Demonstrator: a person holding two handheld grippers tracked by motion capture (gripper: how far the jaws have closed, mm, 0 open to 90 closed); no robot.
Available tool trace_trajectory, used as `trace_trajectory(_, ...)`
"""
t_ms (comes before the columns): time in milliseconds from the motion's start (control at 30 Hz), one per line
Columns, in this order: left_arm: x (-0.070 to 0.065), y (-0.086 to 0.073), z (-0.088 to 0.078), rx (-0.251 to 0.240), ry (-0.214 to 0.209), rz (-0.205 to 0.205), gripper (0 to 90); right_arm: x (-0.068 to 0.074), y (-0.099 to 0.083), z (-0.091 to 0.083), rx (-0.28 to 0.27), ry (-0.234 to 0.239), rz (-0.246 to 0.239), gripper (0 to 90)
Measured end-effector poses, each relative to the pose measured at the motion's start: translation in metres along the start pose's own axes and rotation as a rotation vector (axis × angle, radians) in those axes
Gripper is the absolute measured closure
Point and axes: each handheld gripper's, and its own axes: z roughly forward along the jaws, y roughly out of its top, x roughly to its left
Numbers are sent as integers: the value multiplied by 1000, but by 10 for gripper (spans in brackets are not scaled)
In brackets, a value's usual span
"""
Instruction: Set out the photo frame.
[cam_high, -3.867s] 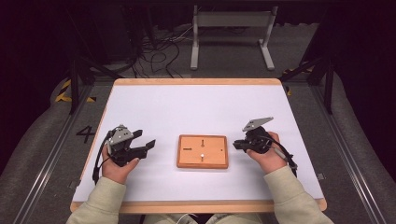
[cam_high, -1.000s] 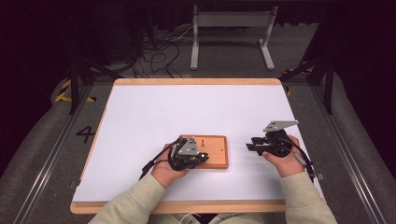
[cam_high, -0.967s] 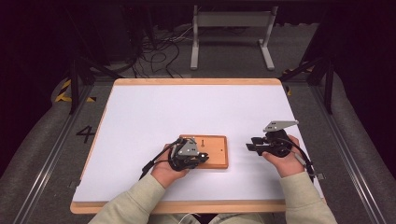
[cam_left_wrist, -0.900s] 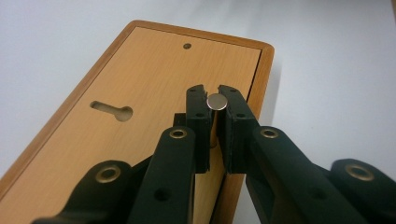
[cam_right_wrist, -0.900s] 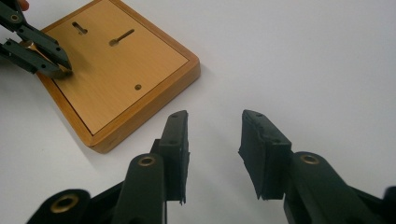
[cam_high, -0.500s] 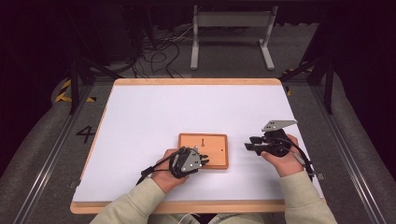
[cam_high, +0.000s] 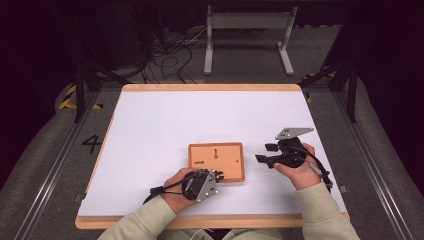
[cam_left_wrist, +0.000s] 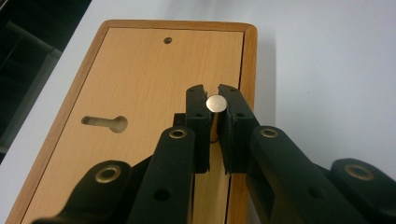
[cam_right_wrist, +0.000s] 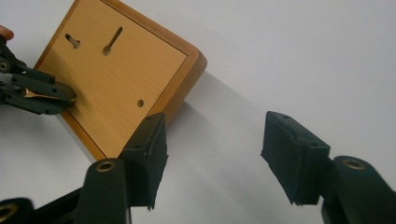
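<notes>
Left gripper (cam_left_wrist: 212, 100) is clamped on a small metal pin (cam_left_wrist: 215, 103) right over the wooden board's (cam_high: 227, 155) near edge, mid-table (cam_high: 150, 125). Right gripper (cam_right_wrist: 212, 154) sits beside the board, jaws spread wide, nothing between them.

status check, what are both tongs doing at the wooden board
Left tongs shut on metal pin over wooden board. Right tongs open, beside board. Nothing in the way.
</notes>
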Motion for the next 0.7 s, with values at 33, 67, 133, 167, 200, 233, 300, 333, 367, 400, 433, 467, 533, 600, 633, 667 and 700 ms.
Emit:
trace_trajectory(33,-1,0,0,0,1,-3,835,1,1,1,-1,8,2,390)
trace_trajectory(67,-1,0,0,1,2,-1,835,2,2,2,-1,12,-1,378)
trace_trajectory(133,-1,0,0,1,9,7,836,4,3,4,-1,23,-2,363)
trace_trajectory(167,-1,0,0,0,10,5,836,5,4,6,0,32,0,351)
trace_trajectory(200,-2,0,0,-2,9,0,836,5,5,8,-1,38,1,340)
trace_trajectory(233,-2,0,0,-4,9,-3,836,6,6,10,-1,44,2,331)
trace_trajectory(300,-2,0,0,-5,9,-5,836,7,8,14,-2,57,4,308)
trace_trajectory(333,-2,0,0,-5,9,-3,836,7,9,17,-3,62,10,302)
trace_trajectory(367,-2,0,0,-4,8,-3,837,7,11,19,-2,68,19,297)
trace_trajectory(400,-2,-1,0,-5,9,-3,837,6,12,22,1,75,25,293)
trace_trajectory(433,-2,-1,0,-5,10,-4,837,6,14,25,8,81,33,287)
trace_trajectory(467,-2,-1,-1,-4,8,-4,837,6,15,29,14,86,38,283)
trace_trajectory(533,-2,-1,-1,-3,6,-7,837,5,17,34,26,102,47,277)
trace_trajectory(600,-3,-1,-1,-3,7,-8,837,6,19,42,42,120,62,273)
trace_trajectory(633,-2,-1,-1,-4,7,-4,837,7,20,46,47,129,62,270)
trace_trajectory(667,-2,-1,-1,-5,8,-3,837,8,20,51,56,137,65,268)
trace_trajectory(700,-2,-1,-1,-6,8,-3,837,8,21,54,62,145,66,267)
